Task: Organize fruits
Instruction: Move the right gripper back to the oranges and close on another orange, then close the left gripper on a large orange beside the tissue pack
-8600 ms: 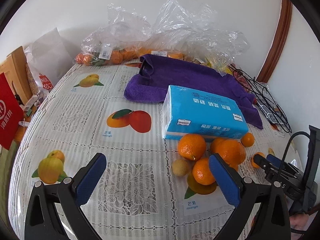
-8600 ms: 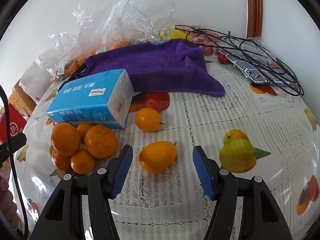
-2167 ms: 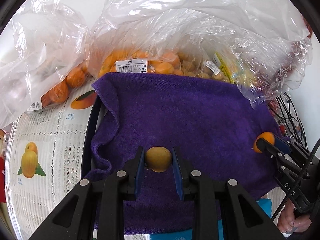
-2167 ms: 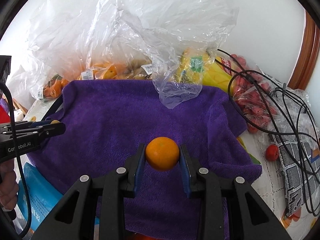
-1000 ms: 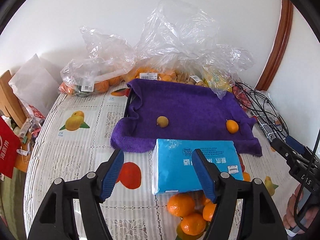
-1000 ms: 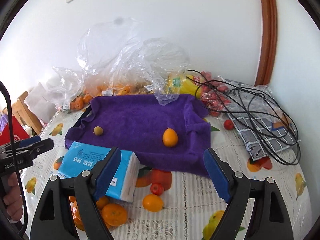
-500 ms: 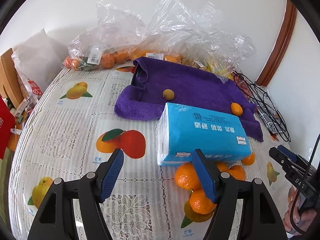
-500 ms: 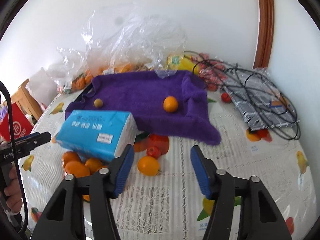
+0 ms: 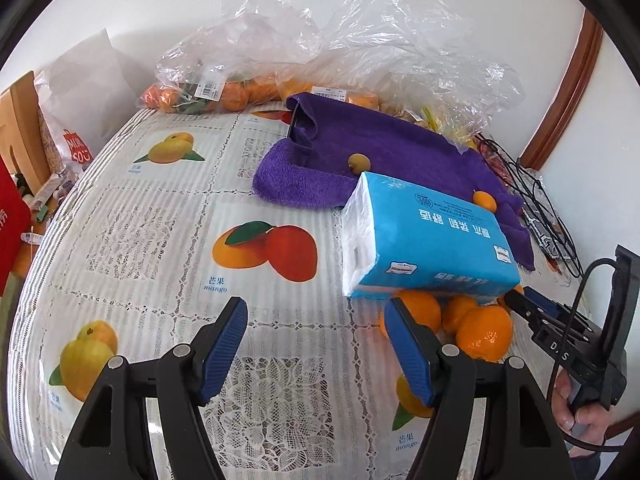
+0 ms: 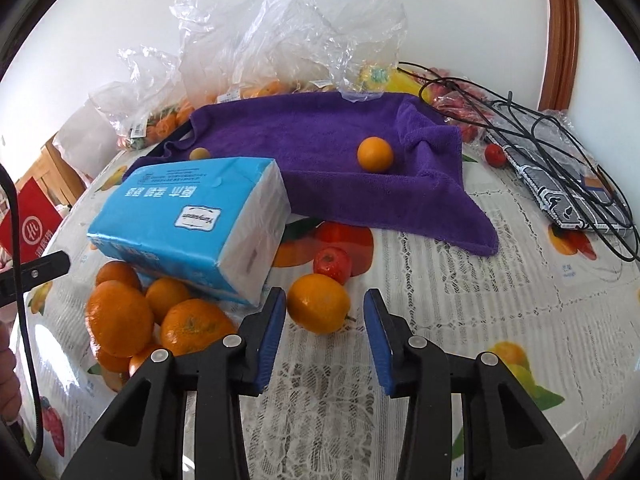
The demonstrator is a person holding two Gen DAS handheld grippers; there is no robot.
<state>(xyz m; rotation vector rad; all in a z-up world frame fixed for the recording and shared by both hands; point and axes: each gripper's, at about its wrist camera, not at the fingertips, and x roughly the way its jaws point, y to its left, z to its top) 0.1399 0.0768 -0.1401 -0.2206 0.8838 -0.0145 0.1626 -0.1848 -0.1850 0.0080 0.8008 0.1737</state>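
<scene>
Right gripper (image 10: 325,330) fingers have just been closing around a small orange (image 10: 318,303) near the tissue pack (image 10: 192,216) on the surface, not yet touching it. Left gripper (image 9: 316,346) open, empty. The orange looks round, light, firm and likely to roll; pinch across the middle.

Through the left wrist fisheye we look steeply down and forward along its fingers, close over the white lace fruit-print tablecloth (image 9: 160,240). Our right wrist view faces the same way from further right, equally near. Both share the blue plastic-wrapped tissue pack (image 9: 432,240) (image 10: 192,216) at centre and the purple terry towel (image 9: 400,152) (image 10: 320,140) in the upper middle.
</scene>
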